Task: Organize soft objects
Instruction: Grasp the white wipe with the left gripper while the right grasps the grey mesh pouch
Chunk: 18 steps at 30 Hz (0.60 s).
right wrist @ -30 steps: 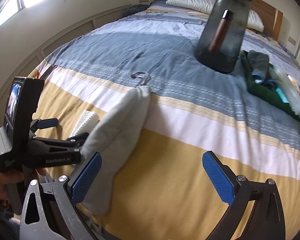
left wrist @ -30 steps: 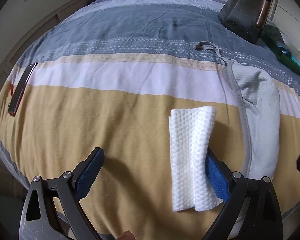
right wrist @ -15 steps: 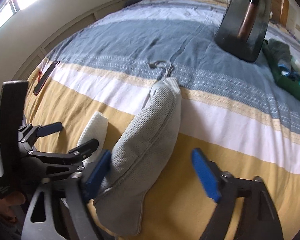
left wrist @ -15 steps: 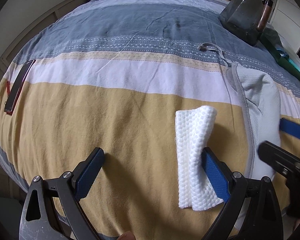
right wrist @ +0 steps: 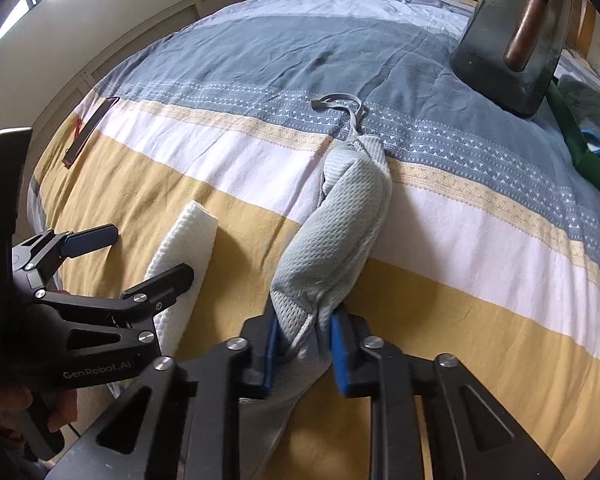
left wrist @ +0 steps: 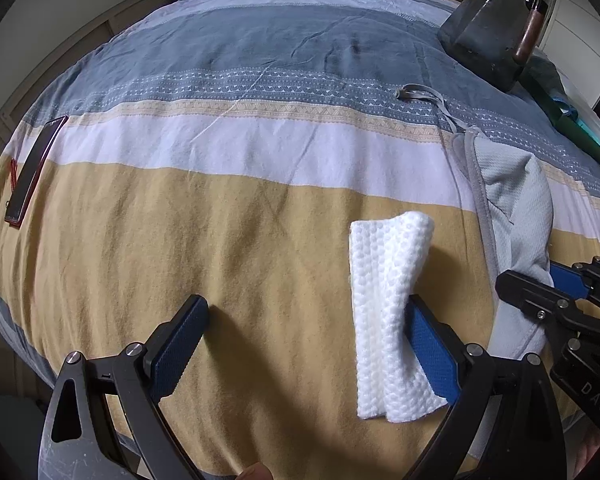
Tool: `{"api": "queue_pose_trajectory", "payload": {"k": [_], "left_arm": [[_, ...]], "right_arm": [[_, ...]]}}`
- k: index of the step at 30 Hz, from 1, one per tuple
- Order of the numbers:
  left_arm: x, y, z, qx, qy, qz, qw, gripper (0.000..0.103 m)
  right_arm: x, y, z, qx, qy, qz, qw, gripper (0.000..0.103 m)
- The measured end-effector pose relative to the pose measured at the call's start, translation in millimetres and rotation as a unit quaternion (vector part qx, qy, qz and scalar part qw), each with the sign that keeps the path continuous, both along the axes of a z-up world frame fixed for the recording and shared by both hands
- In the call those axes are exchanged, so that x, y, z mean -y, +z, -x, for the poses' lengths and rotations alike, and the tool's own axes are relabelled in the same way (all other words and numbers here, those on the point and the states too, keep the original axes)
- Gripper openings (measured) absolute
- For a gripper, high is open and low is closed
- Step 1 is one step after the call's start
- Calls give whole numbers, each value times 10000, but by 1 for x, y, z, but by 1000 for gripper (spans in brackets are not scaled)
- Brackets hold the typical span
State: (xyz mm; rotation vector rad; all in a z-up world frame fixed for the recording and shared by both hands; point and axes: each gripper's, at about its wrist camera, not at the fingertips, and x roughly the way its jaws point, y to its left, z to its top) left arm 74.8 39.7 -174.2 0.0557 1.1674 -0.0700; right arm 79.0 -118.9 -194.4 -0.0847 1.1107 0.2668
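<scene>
Two grippers work at the near edge of the bed [left wrist: 180,216], each at its own soft thing. The right gripper [right wrist: 303,346] has its jaws pinched on the near end of a grey mesh pouch [right wrist: 340,224], which lies lengthwise away from it with its cord trailing onto the blue stripe; gripping the end probably lets the whole pouch be lifted or dragged in one go. Just beside it, the left gripper [left wrist: 306,344] hovers with jaws spread wide, its right finger touching a folded white cloth [left wrist: 388,312] that rests flat on the yellow band, apparently lining up to close on it. Farther off, a phone [left wrist: 32,172] lies near the left edge, well apart. Beyond, a dark container [right wrist: 516,36] and a green pile [right wrist: 584,136] sit clear of both grippers' paths.
</scene>
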Motion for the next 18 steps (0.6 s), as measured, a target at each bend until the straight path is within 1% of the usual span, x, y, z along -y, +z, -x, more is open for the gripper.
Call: {"api": "queue_pose_trajectory", "payload": {"k": [8,11,13,14,15,16,18], "left_arm": [[5,-1,-2,-39,-9,67,10000,92],[9,-2,-3,-53,-8,78,10000,88],[14,-3,-4,-62,-46,94,9999,77],[17,-3,-4,-58,-94,94,9999,74],[20,-3,-5,-54,-134,79,9999,67],[24,-4,-5,-63,-175,63,9998,63],[28,-4,-6,-70,-175,64,9998,58]], "right_arm": [[4,12,14,209,87,82,9997,16],[9,19,20,323,61,135,9994,16],[13,24,24,386,6,182,9991,16],[16,26,26,409,-23,191,9990,16],[19,28,28,430,-64,198,9989,16],[23,31,29,455,-114,218,9987,16],[29,34,32,471,-194,222,9985,16]]}}
